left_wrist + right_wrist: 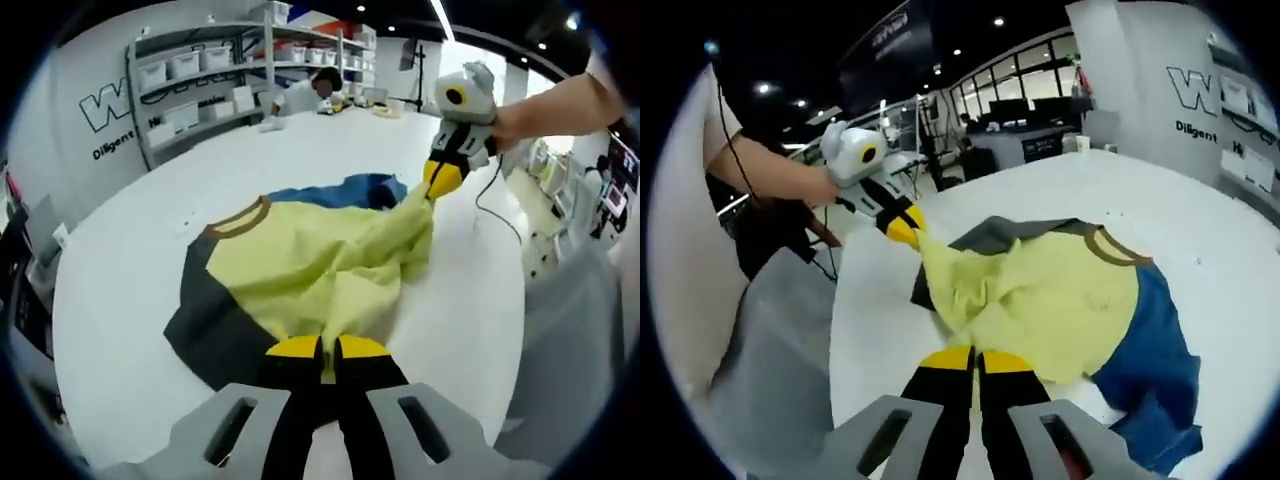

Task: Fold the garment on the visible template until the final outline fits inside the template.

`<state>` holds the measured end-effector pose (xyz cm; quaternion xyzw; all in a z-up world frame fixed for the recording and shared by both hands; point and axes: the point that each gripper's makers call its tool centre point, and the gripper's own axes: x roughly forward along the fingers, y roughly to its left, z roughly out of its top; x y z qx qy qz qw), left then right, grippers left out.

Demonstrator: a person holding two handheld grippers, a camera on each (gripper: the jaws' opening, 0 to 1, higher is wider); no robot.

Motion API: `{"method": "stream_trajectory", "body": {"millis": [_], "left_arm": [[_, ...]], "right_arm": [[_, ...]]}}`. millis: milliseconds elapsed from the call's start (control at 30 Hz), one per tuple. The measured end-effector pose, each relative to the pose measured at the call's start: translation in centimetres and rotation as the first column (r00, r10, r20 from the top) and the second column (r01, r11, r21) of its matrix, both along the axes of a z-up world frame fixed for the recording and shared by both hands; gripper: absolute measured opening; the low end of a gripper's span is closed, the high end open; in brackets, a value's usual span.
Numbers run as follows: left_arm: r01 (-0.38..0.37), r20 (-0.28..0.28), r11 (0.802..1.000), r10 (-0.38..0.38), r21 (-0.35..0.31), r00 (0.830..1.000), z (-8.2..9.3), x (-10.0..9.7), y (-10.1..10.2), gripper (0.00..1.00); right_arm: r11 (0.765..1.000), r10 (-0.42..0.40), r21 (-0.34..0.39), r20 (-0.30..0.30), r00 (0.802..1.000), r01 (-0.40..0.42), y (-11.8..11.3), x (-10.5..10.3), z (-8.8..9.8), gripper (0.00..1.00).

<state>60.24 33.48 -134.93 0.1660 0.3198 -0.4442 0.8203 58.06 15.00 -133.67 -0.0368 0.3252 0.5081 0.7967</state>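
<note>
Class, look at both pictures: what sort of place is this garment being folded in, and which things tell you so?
Probably a lab or workshop, not a home: metal shelving with white storage bins, a large white worktable, and office desks with monitors behind.

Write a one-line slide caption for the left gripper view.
Both grippers, left and right, pinch the hem of a yellow shirt with dark and blue sleeves on a white table.

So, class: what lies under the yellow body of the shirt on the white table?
Under the yellow body, a dark grey sleeve and a blue sleeve stick out on the white table. Any template beneath is covered.
</note>
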Motion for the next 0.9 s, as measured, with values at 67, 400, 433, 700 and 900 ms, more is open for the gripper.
{"method": "stream_trajectory", "body": {"millis": [67,400,433,700,900], "left_arm": [[0.004,-0.011,1.0,-0.004,-0.006,1.0,0.0,-0.8,0.1,0.08],[-0.006,-0.073,1.0,0.005,-0.01,0.997,-1.5,-4.3,1.8,0.08],[-0.004,-0.077,1.0,0.004,-0.007,0.997,-1.7,-4.5,1.9,0.08],[-0.069,-0.086,0.997,0.066,-0.038,0.994,-1.7,-5.1,2.8,0.08],[-0.062,-0.098,0.998,0.061,-0.013,0.993,-2.6,-5.7,2.7,0.08]], "right_arm": [[1.0,-0.017,0.015,-0.042,0.999,0.018,-0.6,-0.8,0.0,0.0],[0.992,-0.123,0.009,-0.148,0.981,0.126,-3.6,-2.7,-2.1,0.0],[0.991,-0.134,-0.006,-0.15,0.98,0.135,-3.9,-2.8,-2.5,0.0],[0.974,-0.225,-0.003,-0.177,0.958,0.228,-5.7,-3.0,-2.8,0.0],[0.967,-0.252,0.005,-0.145,0.957,0.256,-5.7,-2.6,-3.7,0.0]]}}
